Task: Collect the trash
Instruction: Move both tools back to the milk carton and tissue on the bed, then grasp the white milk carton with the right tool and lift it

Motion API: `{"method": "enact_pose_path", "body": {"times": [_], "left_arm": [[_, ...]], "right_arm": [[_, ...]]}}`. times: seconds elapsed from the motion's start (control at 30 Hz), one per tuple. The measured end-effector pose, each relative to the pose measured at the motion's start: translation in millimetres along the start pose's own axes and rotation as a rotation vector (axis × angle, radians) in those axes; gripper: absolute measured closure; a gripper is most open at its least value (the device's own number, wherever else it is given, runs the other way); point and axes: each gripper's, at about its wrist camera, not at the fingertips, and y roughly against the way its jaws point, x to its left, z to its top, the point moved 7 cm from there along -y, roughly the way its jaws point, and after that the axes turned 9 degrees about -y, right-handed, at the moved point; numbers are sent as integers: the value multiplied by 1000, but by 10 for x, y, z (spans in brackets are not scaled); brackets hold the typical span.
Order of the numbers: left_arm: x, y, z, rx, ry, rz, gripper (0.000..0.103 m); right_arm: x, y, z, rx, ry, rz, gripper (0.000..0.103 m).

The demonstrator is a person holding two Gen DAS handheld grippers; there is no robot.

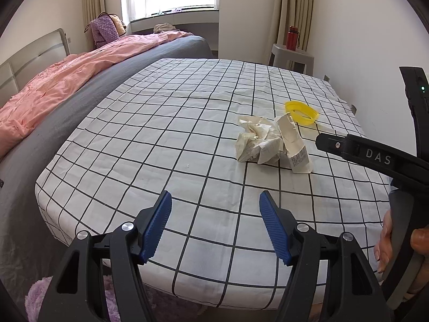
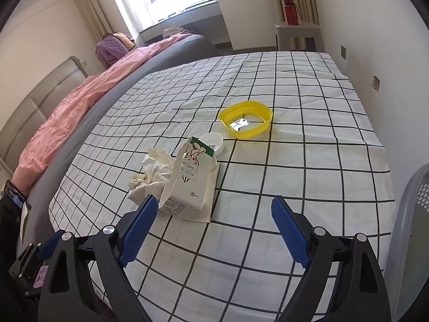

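With both sets of jaws spread and empty, the right gripper should ease forward to straddle the flattened milk carton, lying beside crumpled paper on the checked desk, then pinch its stiff edge.

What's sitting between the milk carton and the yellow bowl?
A round white plastic lid lies between the squashed white milk carton and the shallow yellow plastic bowl; the right wrist view shows it.
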Motion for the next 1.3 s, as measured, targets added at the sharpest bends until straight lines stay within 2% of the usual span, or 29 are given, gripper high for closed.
{"method": "enact_pose_path", "body": {"times": [0.3, 0.53, 0.8, 0.97, 1.13, 1.3], "left_arm": [[111, -136, 8, 20, 46, -9, 38], [124, -198, -6, 36, 58, -21, 38], [128, -228, -14, 44, 63, -27, 38], [128, -232, -23, 47, 63, -25, 38], [133, -237, -23, 50, 59, -17, 38], [111, -210, -1, 47, 51, -12, 38]], "right_arm": [[142, -314, -99, 60, 79, -35, 18], [111, -376, -18, 55, 50, -38, 18], [78, -471, 47, 49, 51, -83, 21], [52, -556, 28, 89, 38, -73, 36], [96, -544, -11, 99, 59, -45, 65], [115, -503, -51, 103, 58, -9, 67]]}}
